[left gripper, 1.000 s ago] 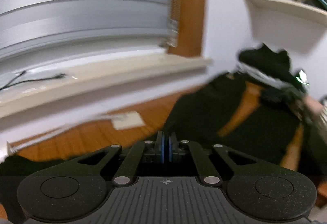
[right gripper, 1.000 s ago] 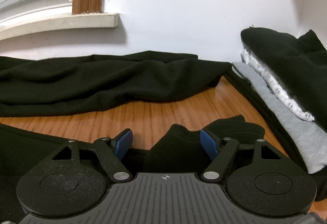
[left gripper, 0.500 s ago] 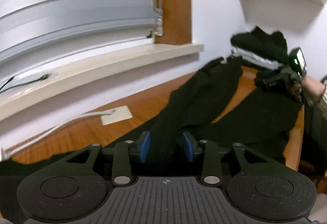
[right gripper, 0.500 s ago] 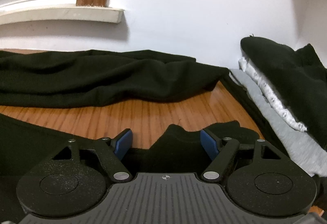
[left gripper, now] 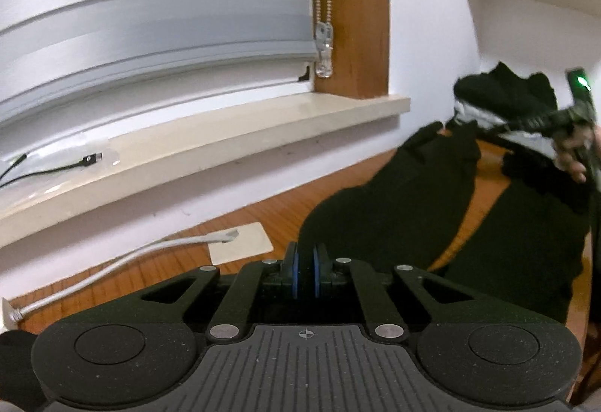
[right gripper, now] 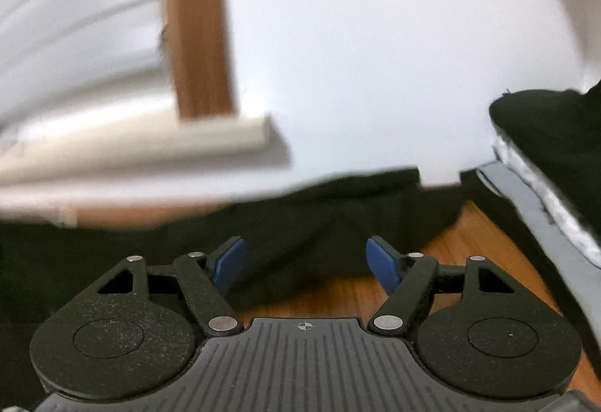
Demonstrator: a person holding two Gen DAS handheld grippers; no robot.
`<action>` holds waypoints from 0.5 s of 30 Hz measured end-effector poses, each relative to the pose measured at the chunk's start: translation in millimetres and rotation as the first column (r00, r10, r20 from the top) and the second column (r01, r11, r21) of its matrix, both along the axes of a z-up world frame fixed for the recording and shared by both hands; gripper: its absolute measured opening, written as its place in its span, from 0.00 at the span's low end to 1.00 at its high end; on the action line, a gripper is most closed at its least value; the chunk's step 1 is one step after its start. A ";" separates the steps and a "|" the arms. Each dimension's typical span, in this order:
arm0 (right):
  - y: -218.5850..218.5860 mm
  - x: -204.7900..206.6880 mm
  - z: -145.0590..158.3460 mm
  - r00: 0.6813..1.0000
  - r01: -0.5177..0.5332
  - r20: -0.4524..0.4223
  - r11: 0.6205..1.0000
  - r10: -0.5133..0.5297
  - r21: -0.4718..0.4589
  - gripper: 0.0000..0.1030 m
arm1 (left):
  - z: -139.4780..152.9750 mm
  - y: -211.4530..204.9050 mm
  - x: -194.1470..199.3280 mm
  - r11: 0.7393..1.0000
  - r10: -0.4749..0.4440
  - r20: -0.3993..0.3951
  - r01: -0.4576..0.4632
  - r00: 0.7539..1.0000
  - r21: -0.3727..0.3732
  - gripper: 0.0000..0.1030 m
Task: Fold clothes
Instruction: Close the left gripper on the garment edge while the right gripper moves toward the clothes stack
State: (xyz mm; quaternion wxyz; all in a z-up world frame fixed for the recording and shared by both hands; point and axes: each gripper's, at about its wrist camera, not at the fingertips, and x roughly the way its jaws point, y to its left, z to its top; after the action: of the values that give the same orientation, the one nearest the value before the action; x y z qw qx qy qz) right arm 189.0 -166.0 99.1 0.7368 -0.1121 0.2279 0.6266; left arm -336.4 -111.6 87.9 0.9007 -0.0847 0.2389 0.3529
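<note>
Wall point(right gripper: 375, 55): white, fills the upper centre and right of the right wrist view.
Window blind point(left gripper: 150, 28): grey slats, upper left of the left wrist view; cream sill point(left gripper: 225, 137) beneath it, brown wooden frame point(left gripper: 353, 9) at its right edge.
Bench point(left gripper: 157, 273): orange-brown wood, lower half of both views.
Black garment point(left gripper: 405, 201): spread on the bench, centre right of the left wrist view.
Folded pile point(right gripper: 544, 164): black over white and grey, right edge of the right wrist view.
Left gripper point(left gripper: 305, 274): bottom centre; jaws have just been closing and are clenched, blue pads nearly touching; whether cloth is caught between them cannot be told.
Right gripper point(right gripper: 306, 263): bottom centre, blurred view; jaws have just been narrowing, released and wide apart, nothing between the pads.
White cable point(left gripper: 112, 265): lower left, its end on a pale card point(left gripper: 244, 243).
</note>
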 end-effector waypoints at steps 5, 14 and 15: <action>77.8 67.1 -9.6 0.960 0.187 -0.200 0.981 -0.194 -0.051 0.49 | -3.0 6.6 -3.3 1.000 -0.004 0.025 0.004 1.000 -0.018 0.07; 132.1 120.0 -46.9 0.861 0.327 -0.389 0.942 -0.328 -0.071 0.44 | -5.2 14.3 -7.4 0.999 -0.032 0.043 0.034 0.999 -0.042 0.07; 134.6 120.5 -49.3 0.860 0.327 -0.387 0.942 -0.332 -0.080 0.44 | -6.1 14.9 -7.3 0.998 -0.034 0.042 0.036 0.999 -0.043 0.07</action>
State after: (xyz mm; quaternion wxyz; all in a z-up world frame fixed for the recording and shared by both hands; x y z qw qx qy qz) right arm 309.5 -31.4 49.9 0.7710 0.0532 0.3910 0.4998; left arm -343.7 -96.7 81.8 0.9094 -0.1073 0.2291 0.3301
